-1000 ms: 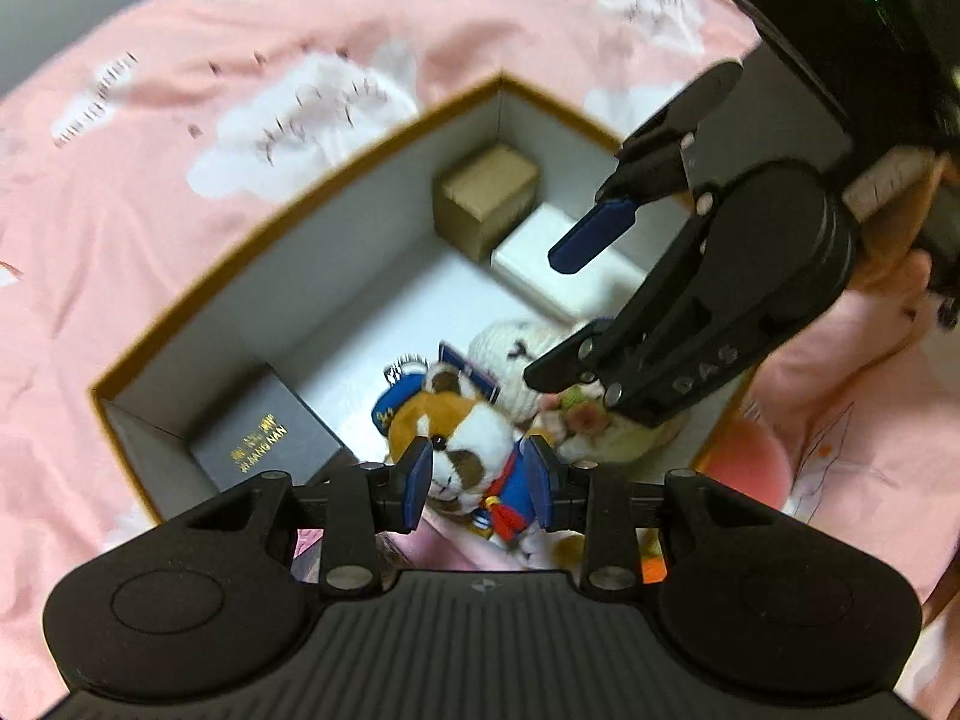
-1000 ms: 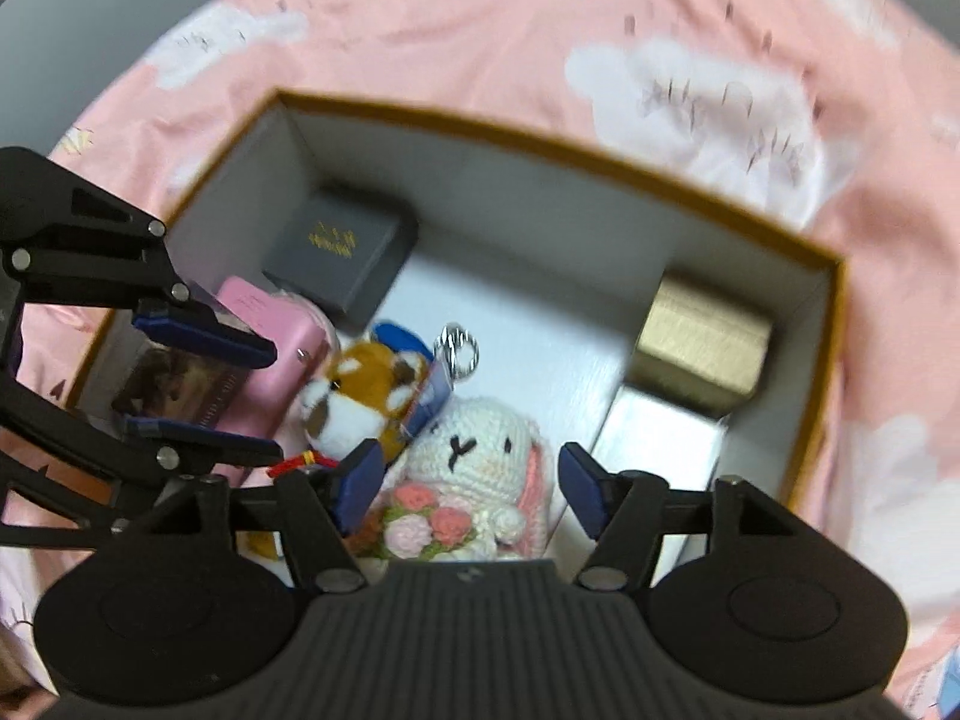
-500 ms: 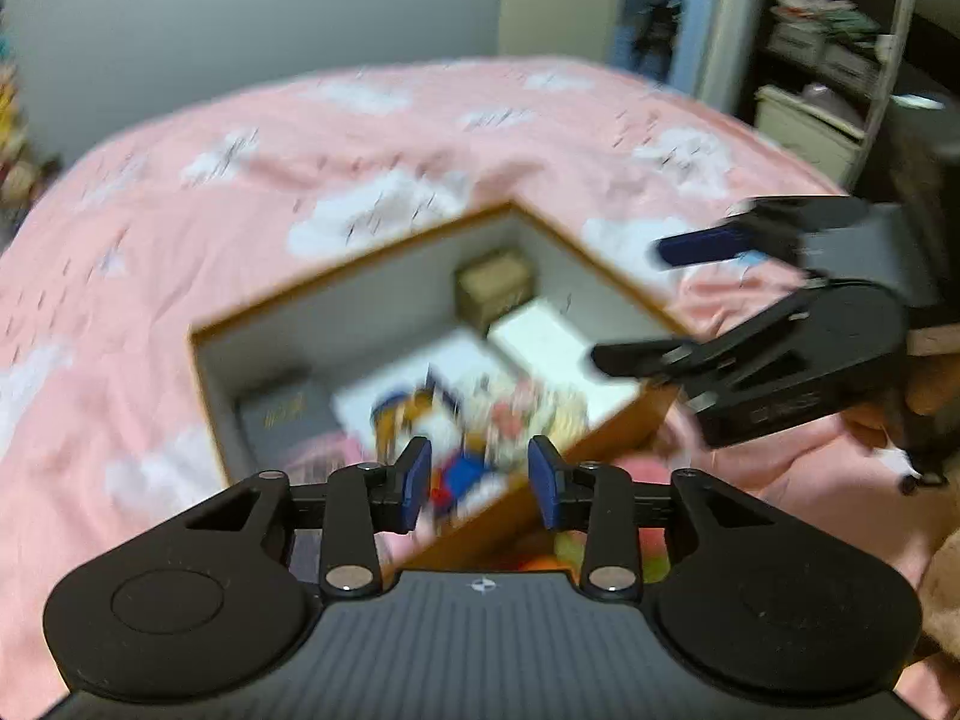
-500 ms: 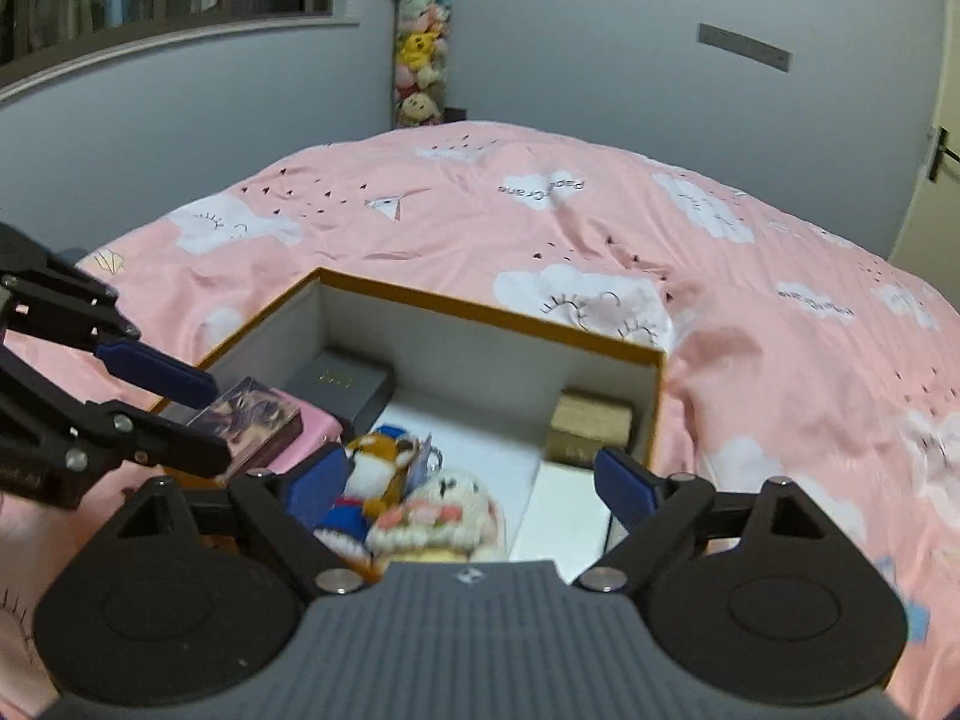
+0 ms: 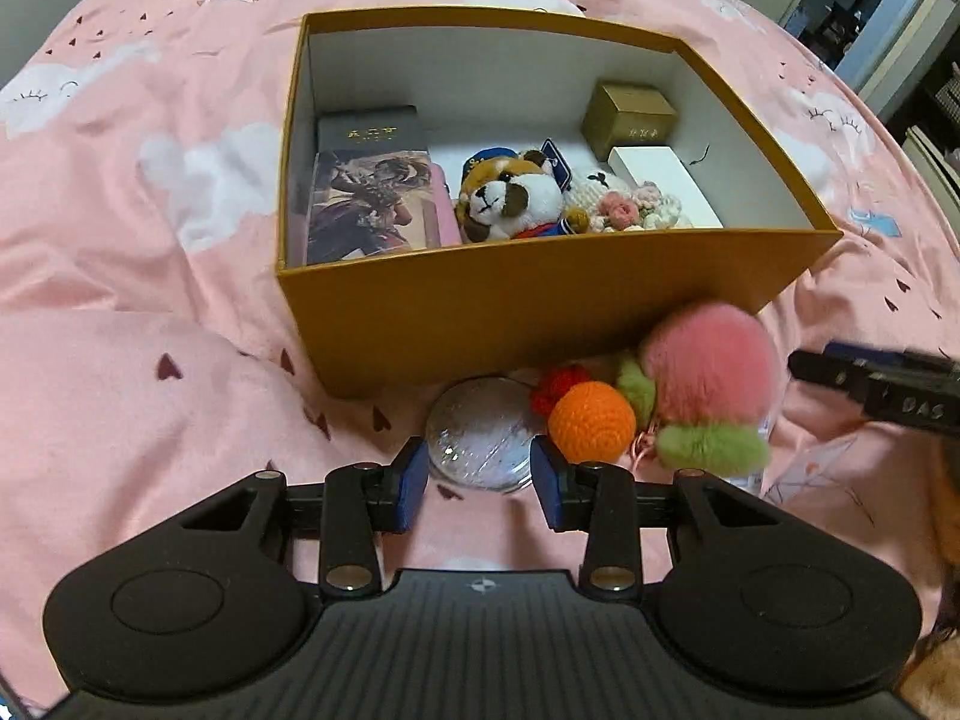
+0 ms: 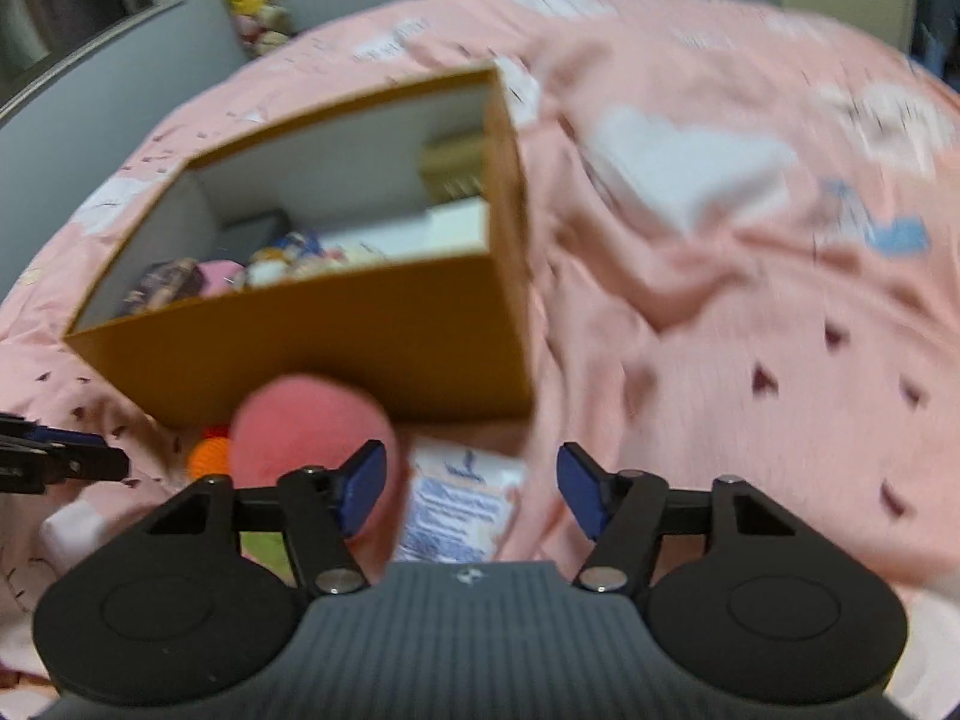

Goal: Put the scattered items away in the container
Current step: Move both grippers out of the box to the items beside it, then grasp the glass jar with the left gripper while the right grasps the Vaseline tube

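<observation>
Outside the box (image 5: pixel 558 312), on the pink bed cover (image 5: pixel 150 276) against its near wall, lies what is left to tidy: a clear round case (image 5: pixel 480 441), an orange knitted ball (image 5: pixel 591 423), a pink and green furry peach (image 5: pixel 708 387) and a printed packet (image 6: pixel 459 495). A second ago both tools hung over the open box, above the panda toy (image 5: pixel 510 198) and the knitted bunny (image 5: pixel 624 207); now they have drawn back and dropped to the front of it, so the toys appear delivered and the work has turned to the next pair. The left tool (image 5: pixel 480 474) sits part open with the clear case just ahead of the gap between its pads, and nothing is gripped. The right tool (image 6: pixel 471 483) is closing from a wider spread; the packet lies between its pads, which do not press on it yet, and the peach crowds the left pad. That view is blurred, so contact there is hard to judge. Inside the box, the dark case (image 5: pixel 369 126), picture card (image 5: pixel 369 204), gold box (image 5: pixel 630 114) and white box (image 5: pixel 660 180) are already stowed. Four items, I judge, remain.
</observation>
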### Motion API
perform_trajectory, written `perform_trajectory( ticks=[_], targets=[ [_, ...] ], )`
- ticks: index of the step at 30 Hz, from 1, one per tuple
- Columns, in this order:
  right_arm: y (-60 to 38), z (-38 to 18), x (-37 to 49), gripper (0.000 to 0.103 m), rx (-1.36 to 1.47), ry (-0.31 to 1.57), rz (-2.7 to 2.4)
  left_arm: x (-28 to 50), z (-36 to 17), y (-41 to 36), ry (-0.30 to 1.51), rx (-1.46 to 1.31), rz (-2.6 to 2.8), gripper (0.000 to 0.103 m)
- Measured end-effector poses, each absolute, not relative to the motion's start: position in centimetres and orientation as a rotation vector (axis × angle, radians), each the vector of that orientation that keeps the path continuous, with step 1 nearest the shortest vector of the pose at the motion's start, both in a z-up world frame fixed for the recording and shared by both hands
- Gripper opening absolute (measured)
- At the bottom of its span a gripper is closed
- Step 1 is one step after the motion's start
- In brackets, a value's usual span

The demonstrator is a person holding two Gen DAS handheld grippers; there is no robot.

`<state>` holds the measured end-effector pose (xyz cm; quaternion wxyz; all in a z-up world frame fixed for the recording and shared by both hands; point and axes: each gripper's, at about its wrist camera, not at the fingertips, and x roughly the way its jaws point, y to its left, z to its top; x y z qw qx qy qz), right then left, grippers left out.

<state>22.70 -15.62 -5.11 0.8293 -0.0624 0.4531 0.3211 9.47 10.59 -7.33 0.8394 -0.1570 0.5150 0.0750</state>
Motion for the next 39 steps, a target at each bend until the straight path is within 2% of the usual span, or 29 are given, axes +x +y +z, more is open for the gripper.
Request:
perform_trajectory(
  ticks=[8, 12, 22, 27, 34, 35, 37, 39],
  targets=[
    [-16.0, -7.6, 23.4, 0.064, -0.061, 1.026, 0.696, 11.5, -11.1, 10.6, 1.146, -0.386, 0.197, 0.047],
    [-15.7, -8.8, 23.6, 0.064, -0.046, 1.058, 0.716, 11.7, -12.4, 10.9, 1.177, -0.414, 0.203, 0.053],
    [-15.6, -10.5, 24.1, 0.065, -0.013, 1.126, 0.710, 11.4, -14.4, 12.7, 1.174, -0.571, 0.186, 0.075],
    [-15.4, -11.6, 24.6, 0.068, 0.021, 1.164, 0.704, 11.5, -15.3, 13.5, 1.173, -0.627, 0.170, 0.078],
    [-15.0, -12.5, 24.7, 0.069, 0.030, 1.180, 0.693, 10.8, -15.6, 13.5, 1.152, -0.638, 0.176, 0.072],
    [-15.1, -12.5, 24.7, 0.067, 0.035, 1.179, 0.692, 10.6, -15.4, 13.4, 1.145, -0.630, 0.180, 0.069],
    [-15.4, -12.3, 24.6, 0.060, 0.053, 1.177, 0.689, 10.0, -14.8, 13.2, 1.122, -0.616, 0.201, 0.054],
    [-15.8, -12.2, 24.5, 0.058, 0.078, 1.180, 0.687, 9.4, -14.4, 13.2, 1.107, -0.615, 0.202, 0.048]
  ],
)
